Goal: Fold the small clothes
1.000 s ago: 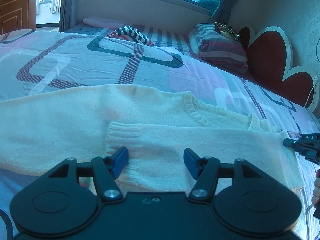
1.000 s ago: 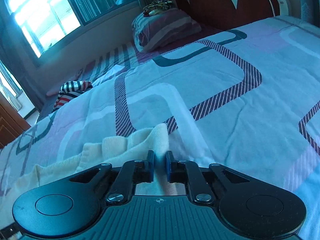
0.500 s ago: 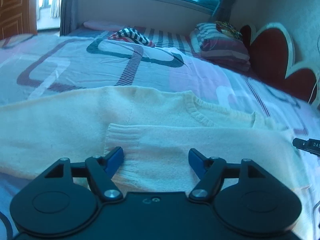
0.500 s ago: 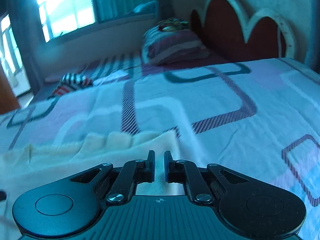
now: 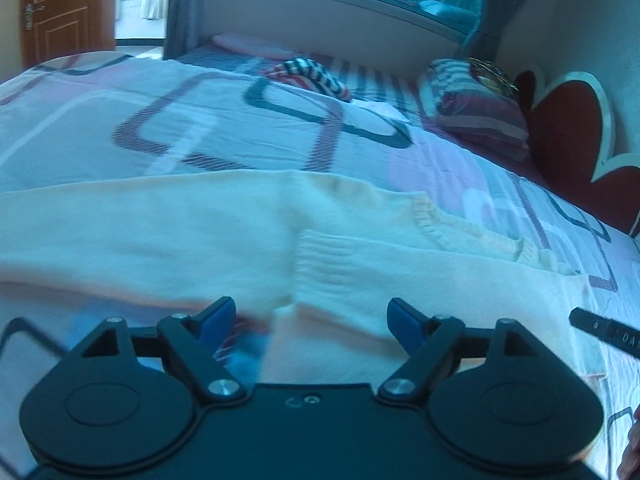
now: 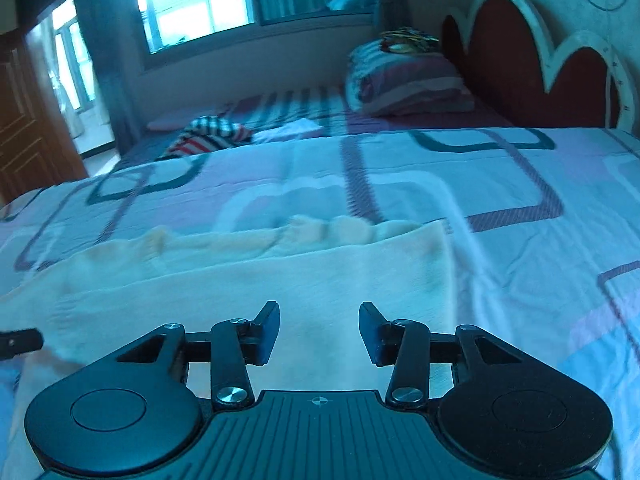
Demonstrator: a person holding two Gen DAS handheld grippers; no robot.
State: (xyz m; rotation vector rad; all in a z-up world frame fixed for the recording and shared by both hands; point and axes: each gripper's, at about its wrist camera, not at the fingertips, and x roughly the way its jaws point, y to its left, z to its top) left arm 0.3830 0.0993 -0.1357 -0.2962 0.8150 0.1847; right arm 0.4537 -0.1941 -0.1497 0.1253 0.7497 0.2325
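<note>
Cream knitted wool lies flat on the patterned bed [image 5: 200, 128]: it is the small sweater [image 5: 200, 232], spread with its long axis across both views, from the left edge of the left wrist view to the straight edge at the right in the right wrist view. One sleeve [image 5: 400, 280] is laid over the body, its ribbed cuff near the middle. The left gripper [image 5: 310, 318] hangs over the near edge of the sweater; its blue fingers [image 5: 218, 314] are spread wide, they have just been opening, and nothing is pinched between them. The right gripper [image 6: 319, 330] is over the folded part near the right end; its fingers [image 6: 268, 330] have just been opening too, are now apart, and the cloth lies under them, not pressed. The tip of the right gripper shows at the right edge of the left view, so both hands are close to the same half. I judge that the next fold needs the far left part of the sweater, which lies to the left of the left gripper, so that hand is nearer to it.
</note>
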